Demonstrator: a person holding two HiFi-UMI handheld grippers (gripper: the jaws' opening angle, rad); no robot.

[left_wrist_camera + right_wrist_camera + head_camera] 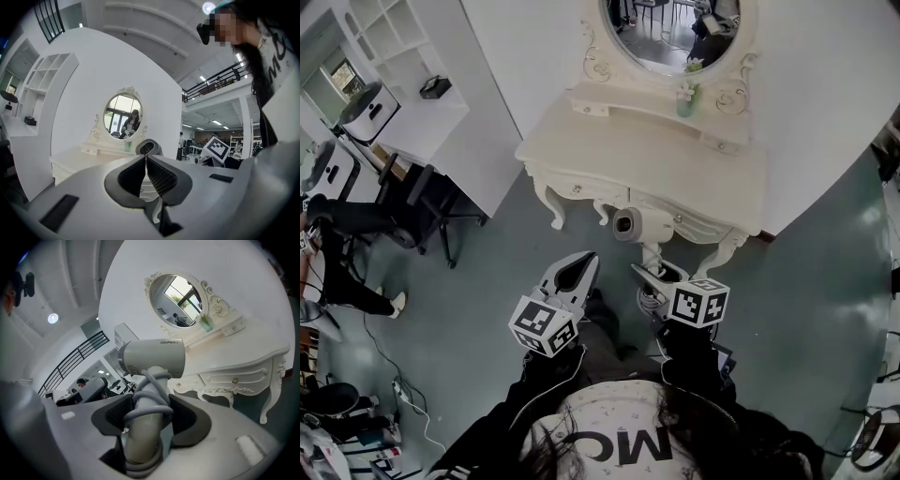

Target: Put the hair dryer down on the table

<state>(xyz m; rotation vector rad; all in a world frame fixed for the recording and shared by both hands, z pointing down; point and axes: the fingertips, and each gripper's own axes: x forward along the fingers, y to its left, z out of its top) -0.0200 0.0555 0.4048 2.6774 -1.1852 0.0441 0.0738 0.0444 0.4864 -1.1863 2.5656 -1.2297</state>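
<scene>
A white hair dryer hangs in the air just before the front edge of the cream dressing table. My right gripper is shut on its handle, which has the grey cord wound around it. The dryer's barrel lies level, its round end facing me in the head view. My left gripper is held beside it to the left, jaws shut with nothing between them. In the left gripper view the hair dryer shows just beyond the jaws.
An oval mirror and a small green vase stand at the back of the dressing table. White shelving is at the left, with chairs and a seated person's legs beside it. Grey floor lies around.
</scene>
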